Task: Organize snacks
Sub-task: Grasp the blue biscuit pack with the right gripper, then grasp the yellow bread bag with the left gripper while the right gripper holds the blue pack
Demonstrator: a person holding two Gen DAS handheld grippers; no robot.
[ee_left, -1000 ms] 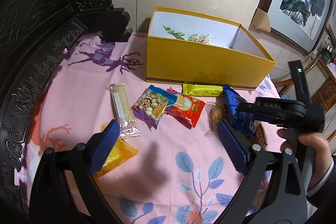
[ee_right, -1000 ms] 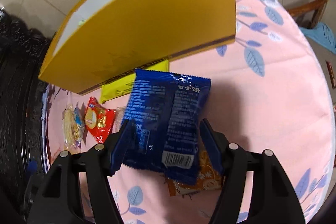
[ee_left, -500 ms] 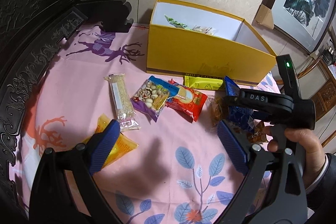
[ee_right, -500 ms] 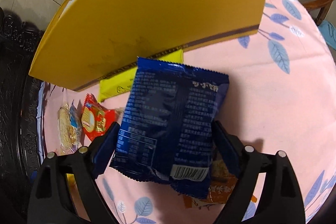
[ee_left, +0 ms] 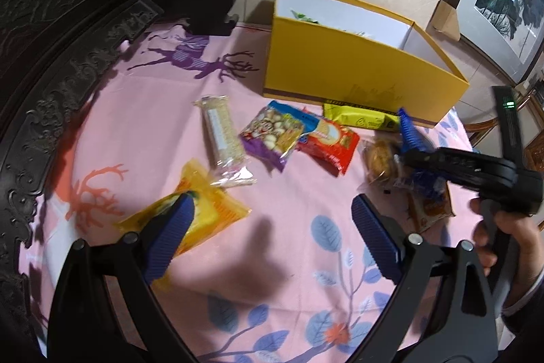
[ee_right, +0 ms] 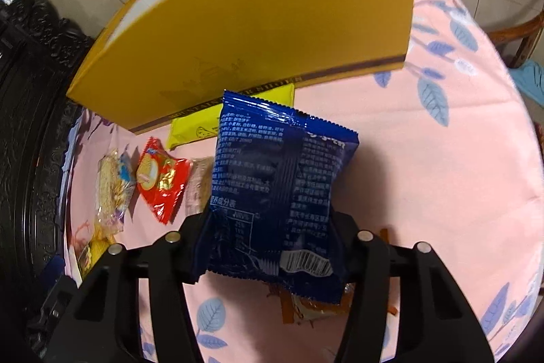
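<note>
Snacks lie scattered across a pink tablecloth (ee_left: 142,125) printed with deer and blue leaves. Farthest left in the left wrist view, an orange-yellow packet (ee_left: 200,213) lies partly under one blue pad of the left gripper (ee_left: 272,237), whose jaws stand wide apart over bare cloth with nothing between them. Next along, a clear sleeve of pale wafers (ee_left: 221,138) overlaps that packet's upper corner. Beside it, a purple-and-blue snack bag (ee_left: 272,131) lies against a red biscuit packet (ee_left: 329,138). Behind them a yellow box (ee_left: 340,73) stands open at the top, with a few wrappers showing inside, and a flat yellow packet (ee_left: 360,119) lies along its base. A clear-wrapped round cookie (ee_left: 379,159) comes next. At the right, the right gripper (ee_right: 272,230), held by a hand (ee_left: 510,237), has just been closing and now pinches the lower part of a dark blue packet (ee_right: 278,176), which bulges and creases between the pads, in front of the box's near wall. An orange wrapper (ee_right: 306,308) lies under it on the cloth.
</note>
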